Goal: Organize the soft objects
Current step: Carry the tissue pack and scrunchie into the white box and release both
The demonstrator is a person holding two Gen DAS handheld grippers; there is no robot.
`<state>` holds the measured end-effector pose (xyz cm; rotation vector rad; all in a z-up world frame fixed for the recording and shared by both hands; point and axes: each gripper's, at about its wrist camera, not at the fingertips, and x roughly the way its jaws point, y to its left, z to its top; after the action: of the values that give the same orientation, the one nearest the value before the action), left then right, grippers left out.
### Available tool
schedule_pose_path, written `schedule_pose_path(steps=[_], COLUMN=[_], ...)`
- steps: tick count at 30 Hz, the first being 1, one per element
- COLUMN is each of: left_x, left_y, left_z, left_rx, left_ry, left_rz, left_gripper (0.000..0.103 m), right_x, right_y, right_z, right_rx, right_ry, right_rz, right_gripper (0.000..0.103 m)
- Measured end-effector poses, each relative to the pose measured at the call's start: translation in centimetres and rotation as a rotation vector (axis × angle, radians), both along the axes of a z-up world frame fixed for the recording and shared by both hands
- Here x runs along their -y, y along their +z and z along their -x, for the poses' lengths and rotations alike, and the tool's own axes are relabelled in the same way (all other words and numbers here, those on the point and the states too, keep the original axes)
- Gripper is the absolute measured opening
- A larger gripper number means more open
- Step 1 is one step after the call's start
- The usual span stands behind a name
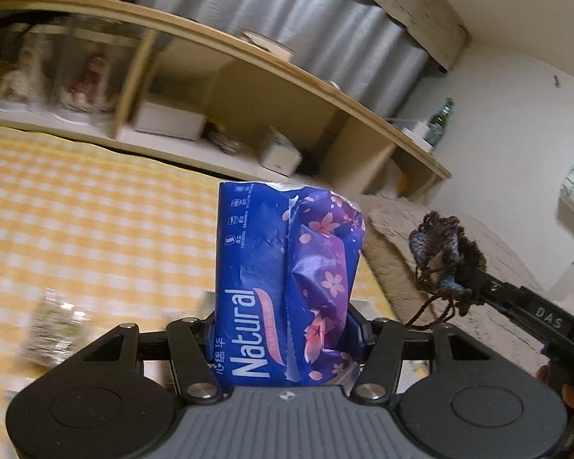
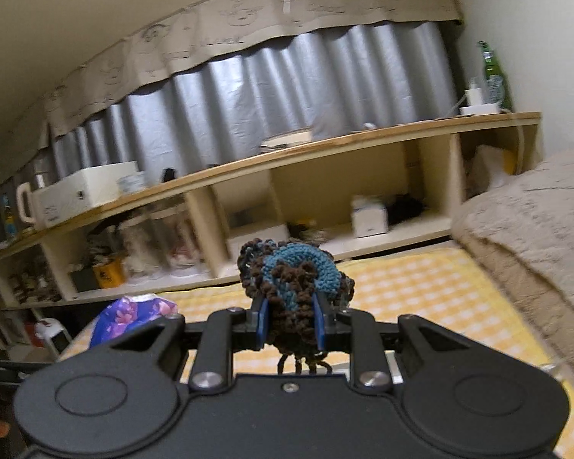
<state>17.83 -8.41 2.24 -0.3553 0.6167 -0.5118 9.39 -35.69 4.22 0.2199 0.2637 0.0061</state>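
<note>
My left gripper (image 1: 287, 329) is shut on a blue tissue pack (image 1: 287, 275) printed "Natural" with pink flowers, held upright above the yellow checked sheet (image 1: 95, 222). The pack also shows at the lower left of the right wrist view (image 2: 134, 315). My right gripper (image 2: 291, 319) is shut on a brown and blue crocheted piece (image 2: 292, 271), with yarn ends hanging below. That gripper and its crocheted piece (image 1: 445, 256) show at the right of the left wrist view, held in the air over the beige blanket (image 1: 401, 237).
A low wooden shelf (image 2: 287, 149) runs along the wall behind the bed, holding boxes, jars, a white box (image 2: 369, 216) and a green bottle (image 2: 491, 72). A grey curtain (image 2: 287, 88) hangs above it. A crumpled clear wrapper (image 1: 53, 329) lies on the sheet. The beige blanket (image 2: 535, 229) is at right.
</note>
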Motion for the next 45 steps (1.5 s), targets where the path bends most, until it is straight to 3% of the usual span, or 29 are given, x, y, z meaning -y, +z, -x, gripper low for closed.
schedule_pose_path(steps=[13,18,23,31,37,40,42,45], left_x=[11.8,15.9,18.2,19.0,20.0,20.3,20.4,19.9], left_y=[-2.9,-6.4,-10.2,-14.6,-15.3,-15.0,-14.8,-14.3], left_z=[-3.6,-5.4,-7.0,-9.9,-10.9,-11.1,-11.3,-11.1], left_rx=[-0.124,-0.225,-0.294,-0.38,-0.364,-0.372,-0.383,-0.386], left_ry=[-0.125,-0.138,-0.111,0.025,0.058,0.054,0.061,0.042], left_rz=[0.099,0.121,0.079,0.037,0.04,0.037,0.034,0.038], left_gripper=[0.059,0.059,0.059,0.06,0.072,0.084,0.086,0.09], right_x=[9.4,11.1,11.9,12.3,12.9,13.1,13.5,14.3], right_y=[-1.5,-2.9,-5.1,-10.7,-13.9,-14.4,-14.3,-14.0], right_z=[0.1,-1.8,-4.5,-9.6,-11.4,-11.9,-11.4,-10.4], right_rx=[-0.024,-0.041,-0.052,-0.252,-0.354,-0.37,-0.362,-0.36], right_ry=[-0.109,-0.102,-0.066,-0.013,-0.008,-0.021,-0.057,-0.084], right_rz=[0.003,0.006,-0.011,0.023,-0.014,-0.032,-0.061,-0.104], right_gripper=[0.025,0.025,0.025,0.025,0.025,0.034,0.049,0.058])
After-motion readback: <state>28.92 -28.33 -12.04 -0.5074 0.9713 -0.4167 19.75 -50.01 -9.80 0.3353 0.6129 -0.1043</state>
